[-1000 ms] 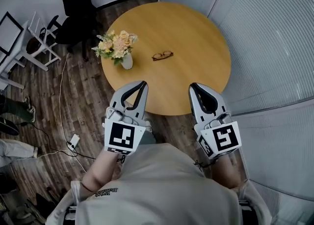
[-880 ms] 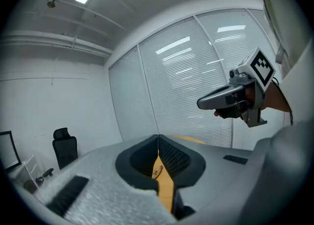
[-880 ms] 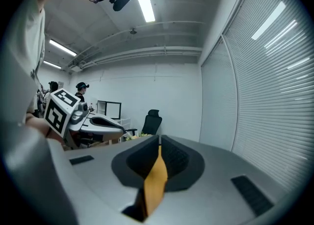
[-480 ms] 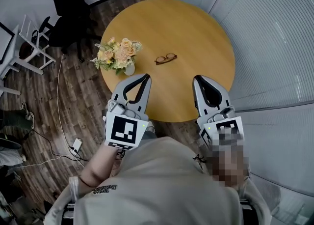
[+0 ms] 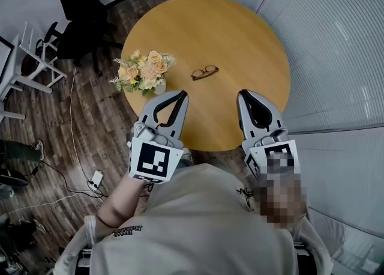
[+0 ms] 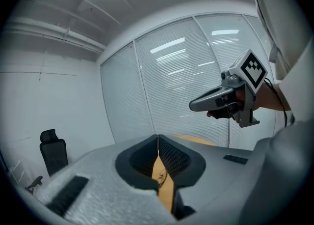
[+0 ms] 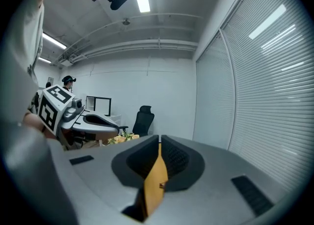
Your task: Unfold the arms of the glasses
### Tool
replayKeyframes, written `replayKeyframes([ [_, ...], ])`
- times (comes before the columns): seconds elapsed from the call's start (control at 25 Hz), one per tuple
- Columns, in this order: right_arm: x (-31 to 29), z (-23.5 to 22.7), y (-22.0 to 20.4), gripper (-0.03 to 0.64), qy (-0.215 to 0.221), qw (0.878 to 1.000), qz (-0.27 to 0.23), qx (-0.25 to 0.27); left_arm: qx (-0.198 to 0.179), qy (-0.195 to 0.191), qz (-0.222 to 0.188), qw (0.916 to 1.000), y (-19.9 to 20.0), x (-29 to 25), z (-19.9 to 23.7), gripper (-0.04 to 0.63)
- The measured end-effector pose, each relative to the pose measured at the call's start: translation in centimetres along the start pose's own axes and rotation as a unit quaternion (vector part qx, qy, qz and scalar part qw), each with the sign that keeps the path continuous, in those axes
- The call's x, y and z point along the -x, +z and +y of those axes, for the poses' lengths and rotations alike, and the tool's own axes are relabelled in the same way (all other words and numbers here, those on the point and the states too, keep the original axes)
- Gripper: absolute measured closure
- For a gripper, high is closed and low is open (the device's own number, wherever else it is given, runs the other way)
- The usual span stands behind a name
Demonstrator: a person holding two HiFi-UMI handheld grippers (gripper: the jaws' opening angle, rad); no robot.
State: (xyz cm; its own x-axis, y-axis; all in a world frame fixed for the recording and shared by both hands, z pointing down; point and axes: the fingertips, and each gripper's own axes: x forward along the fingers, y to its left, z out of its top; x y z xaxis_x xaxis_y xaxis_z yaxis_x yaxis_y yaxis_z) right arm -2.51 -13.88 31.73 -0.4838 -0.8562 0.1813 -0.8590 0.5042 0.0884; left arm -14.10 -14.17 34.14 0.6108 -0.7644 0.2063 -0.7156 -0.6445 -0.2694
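Note:
A pair of dark-rimmed glasses [image 5: 204, 72] lies on the round wooden table [image 5: 240, 33], near its middle, and its arms look folded. My left gripper [image 5: 181, 93] is shut and holds nothing, hovering over the table's near edge, short of the glasses and to their left. My right gripper [image 5: 243, 93] is also shut and holds nothing, level with the left one and to the right of the glasses. In the left gripper view the glasses [image 6: 162, 175] show small through the slit below the closed jaws, and the right gripper [image 6: 193, 105] hangs at the right.
A white vase of pale flowers [image 5: 144, 71] stands on the table's left edge, just ahead of the left gripper. A black office chair [image 5: 75, 3] and white frames [image 5: 30, 57] stand on the dark wood floor at left. Cables and a power strip [image 5: 95, 178] lie on the floor.
The head view has closed in a little on the table. Both grippers sit slightly farther forward over its near edge, still shut. The glasses have not moved on the table.

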Motion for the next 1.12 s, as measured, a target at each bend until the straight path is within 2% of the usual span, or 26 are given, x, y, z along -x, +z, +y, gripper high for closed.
replayKeyframes([
  [0.4, -2.0, -2.0, -0.4, 0.580, 0.020, 1.000, 0.009, 0.005, 0.007, 0.018, 0.017, 0.9997, -0.2, -2.0, 0.6, 0.572],
  [0.76, -2.7, -4.4, -1.3, 0.580, 0.034, 0.999, 0.017, 0.003, 0.014, 0.038, 0.051, 0.9979, -1.7, -4.3, 0.0, 0.571],
  [0.92, -2.3, -5.5, -2.1, 0.580, 0.035, 0.999, 0.023, -0.001, 0.002, 0.047, 0.052, 0.9975, -1.3, -5.3, -0.4, 0.571],
  [1.12, -3.1, -6.4, -3.3, 0.580, 0.028, 0.999, 0.026, -0.009, -0.031, 0.066, 0.052, 0.9960, -1.6, -6.6, 0.3, 0.571],
])
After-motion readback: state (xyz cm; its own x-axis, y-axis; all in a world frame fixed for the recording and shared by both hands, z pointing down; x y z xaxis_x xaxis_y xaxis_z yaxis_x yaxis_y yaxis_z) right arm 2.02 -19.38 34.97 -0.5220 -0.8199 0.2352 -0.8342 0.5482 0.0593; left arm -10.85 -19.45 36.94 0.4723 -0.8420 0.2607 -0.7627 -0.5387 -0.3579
